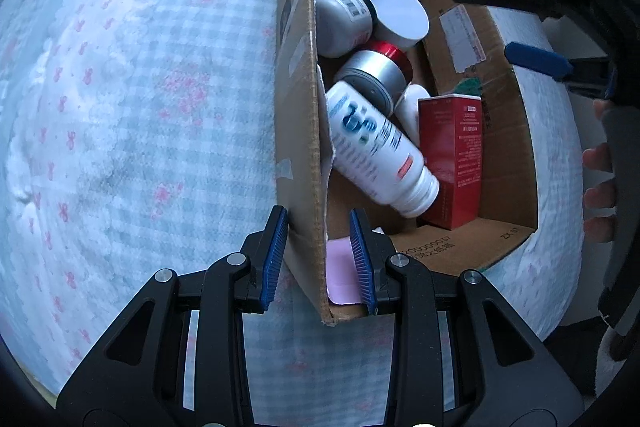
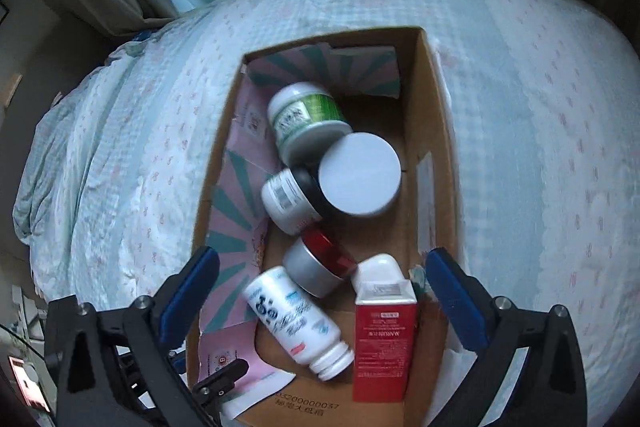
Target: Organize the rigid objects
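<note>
Your left gripper (image 1: 319, 259) is clamped on the near wall of the box (image 1: 300, 131), which sits on the bed (image 1: 140, 107). Your right gripper (image 2: 322, 297) hangs over the box with its jaws spread wide and nothing between the pads. Below it, the red carton (image 2: 382, 343) lies inside the box beside the white bottle (image 2: 296, 319), among several jars.
</note>
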`<action>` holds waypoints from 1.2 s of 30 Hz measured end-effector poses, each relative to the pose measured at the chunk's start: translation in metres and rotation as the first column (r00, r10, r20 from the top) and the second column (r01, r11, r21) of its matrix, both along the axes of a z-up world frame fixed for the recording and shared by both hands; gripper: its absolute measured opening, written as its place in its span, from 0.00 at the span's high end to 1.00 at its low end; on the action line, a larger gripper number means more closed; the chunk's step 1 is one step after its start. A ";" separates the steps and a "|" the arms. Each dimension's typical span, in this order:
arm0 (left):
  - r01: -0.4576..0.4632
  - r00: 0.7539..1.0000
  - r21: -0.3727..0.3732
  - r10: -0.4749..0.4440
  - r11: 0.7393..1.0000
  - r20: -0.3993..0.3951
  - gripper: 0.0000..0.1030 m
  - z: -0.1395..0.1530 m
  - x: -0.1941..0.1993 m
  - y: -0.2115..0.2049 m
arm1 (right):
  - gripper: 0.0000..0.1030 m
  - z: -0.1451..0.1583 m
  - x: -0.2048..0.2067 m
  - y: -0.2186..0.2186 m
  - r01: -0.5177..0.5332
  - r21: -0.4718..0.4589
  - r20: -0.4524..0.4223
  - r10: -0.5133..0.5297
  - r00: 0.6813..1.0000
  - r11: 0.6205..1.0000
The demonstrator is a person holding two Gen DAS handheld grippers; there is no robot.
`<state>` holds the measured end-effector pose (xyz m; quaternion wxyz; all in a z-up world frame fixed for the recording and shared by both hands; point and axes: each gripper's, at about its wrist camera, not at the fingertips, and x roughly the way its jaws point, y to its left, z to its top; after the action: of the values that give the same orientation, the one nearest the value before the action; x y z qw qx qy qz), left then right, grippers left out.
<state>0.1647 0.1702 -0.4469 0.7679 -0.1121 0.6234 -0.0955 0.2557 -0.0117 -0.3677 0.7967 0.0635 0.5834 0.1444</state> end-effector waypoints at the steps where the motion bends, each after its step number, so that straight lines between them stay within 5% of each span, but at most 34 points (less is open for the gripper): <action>1: 0.002 1.000 0.000 -0.002 1.000 -0.001 0.73 0.000 0.000 0.000 | 0.00 -0.001 -0.001 -0.001 -0.004 0.006 -0.005 0.004 1.000 1.000; 17: 0.004 1.000 0.007 -0.004 1.000 -0.006 0.73 0.003 0.002 -0.001 | 0.00 0.001 -0.019 -0.016 0.033 0.040 -0.020 -0.032 0.999 0.999; 26: -0.065 0.998 0.122 0.064 0.990 0.014 0.72 0.071 0.002 -0.003 | 0.00 0.062 -0.052 -0.041 0.015 -0.019 0.007 -0.015 1.000 1.000; 27: -0.072 0.997 0.140 0.068 0.987 0.032 0.68 0.089 -0.001 -0.007 | 0.00 0.073 -0.056 -0.046 0.015 -0.029 0.015 -0.015 1.000 0.999; 29: -0.074 0.996 0.162 0.064 0.984 0.067 0.38 0.119 -0.006 -0.015 | 0.00 0.098 -0.067 -0.057 0.018 -0.053 0.041 -0.016 0.999 0.998; 30: -0.072 0.994 0.168 0.057 0.983 0.094 0.00 0.137 -0.011 -0.022 | 0.00 0.111 -0.073 -0.063 0.020 -0.064 0.052 -0.017 0.998 0.998; 36: -0.047 0.980 0.198 0.006 0.979 0.200 0.00 0.226 -0.043 -0.069 | 0.00 0.189 -0.118 -0.102 0.052 -0.134 0.136 -0.033 0.990 0.990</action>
<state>0.1216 0.1007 -0.2209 0.8350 -0.0318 0.5485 -0.0322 0.1372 -0.1137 -0.1783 0.8393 0.0112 0.5359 0.0907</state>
